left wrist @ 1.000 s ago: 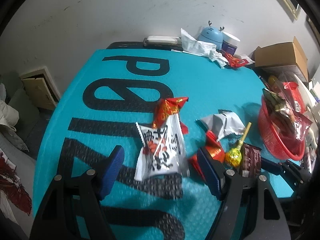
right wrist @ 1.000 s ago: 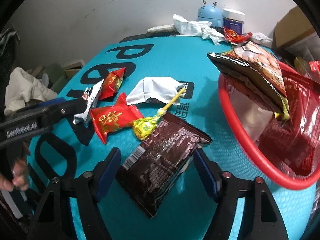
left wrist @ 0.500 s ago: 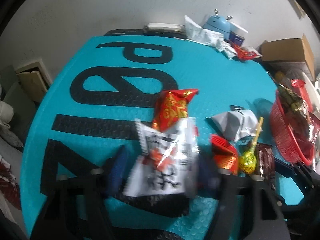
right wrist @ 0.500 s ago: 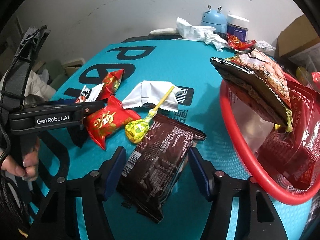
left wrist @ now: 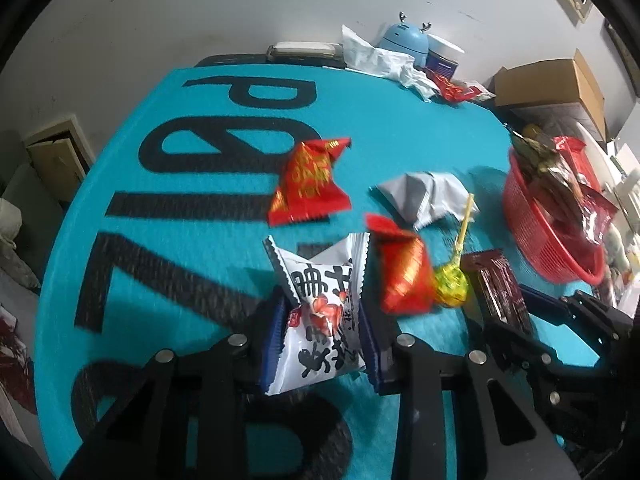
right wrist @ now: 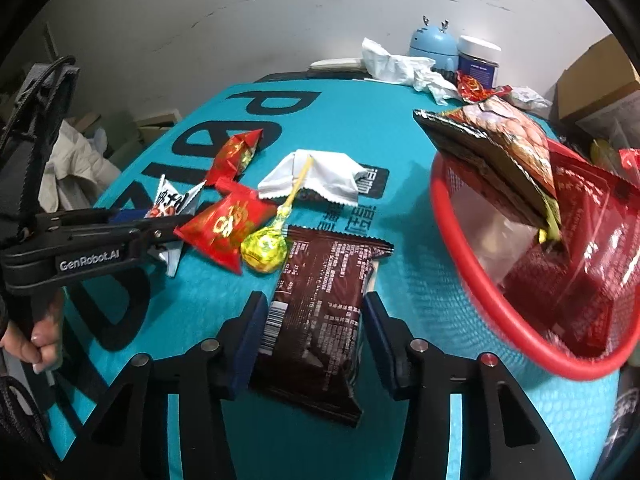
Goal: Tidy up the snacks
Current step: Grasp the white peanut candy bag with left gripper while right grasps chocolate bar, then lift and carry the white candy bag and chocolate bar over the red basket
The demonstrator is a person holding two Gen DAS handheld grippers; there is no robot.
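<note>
Our left gripper (left wrist: pixel 322 330) is clamped on the white snack packet (left wrist: pixel 320 316), just above the teal mat (left wrist: pixel 200 240). Our right gripper (right wrist: pixel 314 332) is closing its 2 fingers around the brown packet (right wrist: pixel 320 312), which lies on the mat beside the red basket (right wrist: pixel 480 300).

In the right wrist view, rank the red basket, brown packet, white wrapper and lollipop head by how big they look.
1. Red basket, partly cut off by the frame.
2. Brown packet, though it lies nearest the camera, which flatters it.
3. White wrapper.
4. Lollipop head.
</note>
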